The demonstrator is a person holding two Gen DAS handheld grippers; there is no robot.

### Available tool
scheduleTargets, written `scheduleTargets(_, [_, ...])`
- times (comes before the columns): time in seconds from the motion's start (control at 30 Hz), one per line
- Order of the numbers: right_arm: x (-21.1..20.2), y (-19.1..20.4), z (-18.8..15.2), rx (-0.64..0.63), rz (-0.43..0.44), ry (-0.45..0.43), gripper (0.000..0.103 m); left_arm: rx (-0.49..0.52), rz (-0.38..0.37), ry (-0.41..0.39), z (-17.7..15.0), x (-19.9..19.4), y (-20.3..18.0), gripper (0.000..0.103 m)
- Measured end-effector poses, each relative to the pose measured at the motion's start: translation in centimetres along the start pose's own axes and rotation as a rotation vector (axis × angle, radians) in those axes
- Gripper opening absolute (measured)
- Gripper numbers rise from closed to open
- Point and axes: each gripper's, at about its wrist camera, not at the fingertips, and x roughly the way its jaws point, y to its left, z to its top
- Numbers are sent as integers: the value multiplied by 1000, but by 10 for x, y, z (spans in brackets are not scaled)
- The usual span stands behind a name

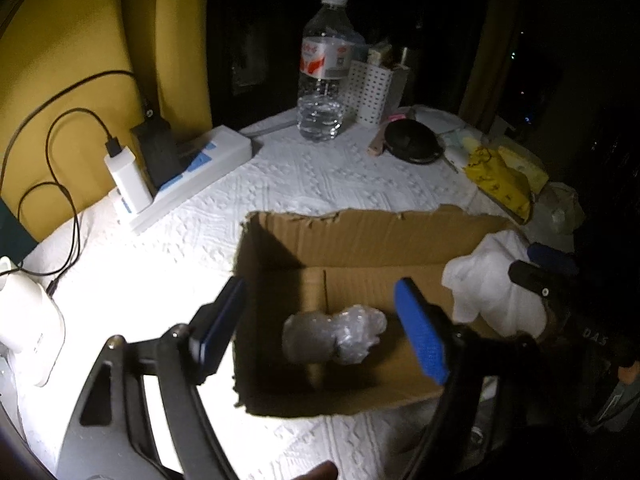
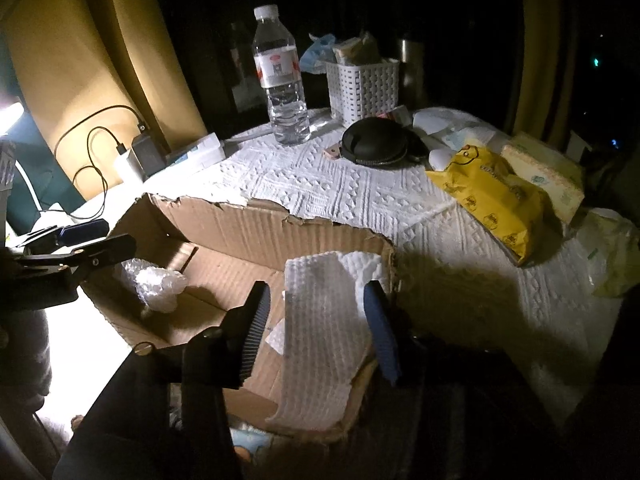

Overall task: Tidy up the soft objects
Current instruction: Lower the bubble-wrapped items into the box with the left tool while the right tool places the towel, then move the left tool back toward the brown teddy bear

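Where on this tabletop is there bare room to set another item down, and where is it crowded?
Free: white cloth between power strip, water bottle and cardboard box. Also the box floor between the bubble wrap and white sheet. Crowded: the far right, around the basket, black pouch and yellow pack.

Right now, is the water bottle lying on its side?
No. The water bottle stands upright on the table, cap on top, beside the white perforated basket.
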Motion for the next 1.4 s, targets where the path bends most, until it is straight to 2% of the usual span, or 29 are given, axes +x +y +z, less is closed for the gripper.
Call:
scheduleTargets(0.8, [-72, 20, -22, -13, -26, -84, 54, 22, -13, -72, -26, -73, -10, 78])
scheduleTargets(1.4, [-110, 37, -53, -9, -38, -112, 54, 28, -36, -87, -58, -108, -14, 78])
